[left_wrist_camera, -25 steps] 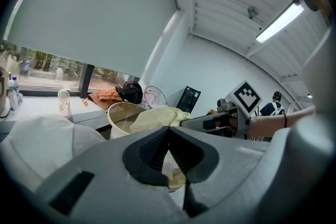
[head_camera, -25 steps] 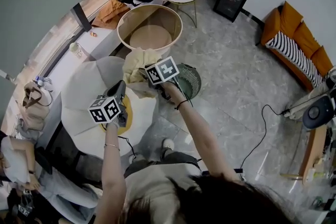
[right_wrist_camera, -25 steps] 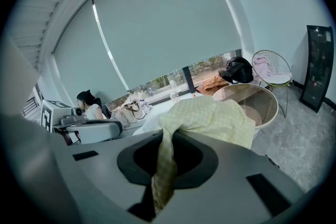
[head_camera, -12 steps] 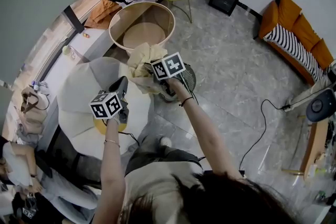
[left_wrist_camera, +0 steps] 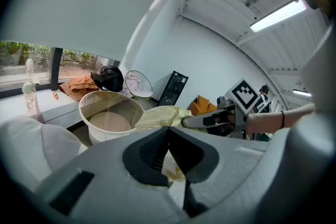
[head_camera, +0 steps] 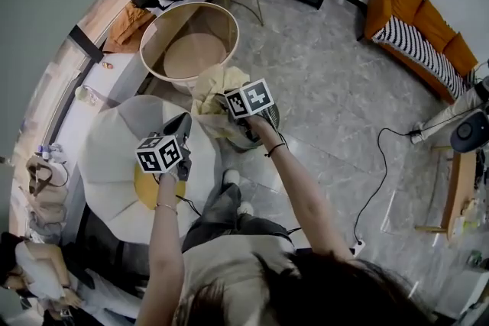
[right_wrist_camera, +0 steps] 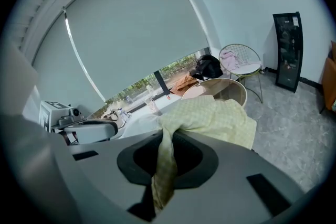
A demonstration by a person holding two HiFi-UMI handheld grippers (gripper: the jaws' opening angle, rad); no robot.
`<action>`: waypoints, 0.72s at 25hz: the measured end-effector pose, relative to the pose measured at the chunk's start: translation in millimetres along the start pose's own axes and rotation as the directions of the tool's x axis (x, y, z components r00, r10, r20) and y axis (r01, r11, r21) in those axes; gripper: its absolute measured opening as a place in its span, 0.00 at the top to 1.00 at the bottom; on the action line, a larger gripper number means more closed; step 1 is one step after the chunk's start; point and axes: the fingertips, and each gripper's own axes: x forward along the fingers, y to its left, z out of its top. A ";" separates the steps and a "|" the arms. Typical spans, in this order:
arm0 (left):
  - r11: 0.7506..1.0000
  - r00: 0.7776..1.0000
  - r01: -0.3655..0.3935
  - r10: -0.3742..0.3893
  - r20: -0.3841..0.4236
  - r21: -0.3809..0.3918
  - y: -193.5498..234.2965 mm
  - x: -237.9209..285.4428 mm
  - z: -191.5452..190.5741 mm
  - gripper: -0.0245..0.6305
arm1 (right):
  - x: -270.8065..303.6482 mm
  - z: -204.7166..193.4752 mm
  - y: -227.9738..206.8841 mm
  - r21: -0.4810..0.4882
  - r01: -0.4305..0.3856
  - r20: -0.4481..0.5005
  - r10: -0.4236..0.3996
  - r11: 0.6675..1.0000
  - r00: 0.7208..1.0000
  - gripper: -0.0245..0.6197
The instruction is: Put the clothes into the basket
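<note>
Basket [head_camera: 216,21]: upper centre-left of head view. Cloth [head_camera: 214,90]: yellow, bunched at frame centre, just below basket rim, outside it. Right gripper [right_wrist_camera: 158,181]: jaws nearly closed, clamped on cloth fold. Left gripper [left_wrist_camera: 168,132]: lower left of cloth, jaws closed tip to tip.

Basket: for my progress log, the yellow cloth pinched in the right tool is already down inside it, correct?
No. The yellow cloth hangs from the right tool in the air beside the basket, not inside it; the head view shows this.
</note>
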 end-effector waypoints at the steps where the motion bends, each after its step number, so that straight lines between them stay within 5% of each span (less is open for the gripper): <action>1: 1.000 1.000 0.014 -0.014 -0.009 0.004 0.6 8.7 3.3 0.95 | 1.9 2.0 -6.9 0.001 0.010 -0.007 -0.010 1.000 1.000 0.91; 18: 0.985 0.981 0.171 -0.169 -0.094 0.007 0.8 92.6 24.4 0.95 | 6.1 15.5 -73.9 0.114 0.117 -0.023 -0.115 0.987 0.993 0.91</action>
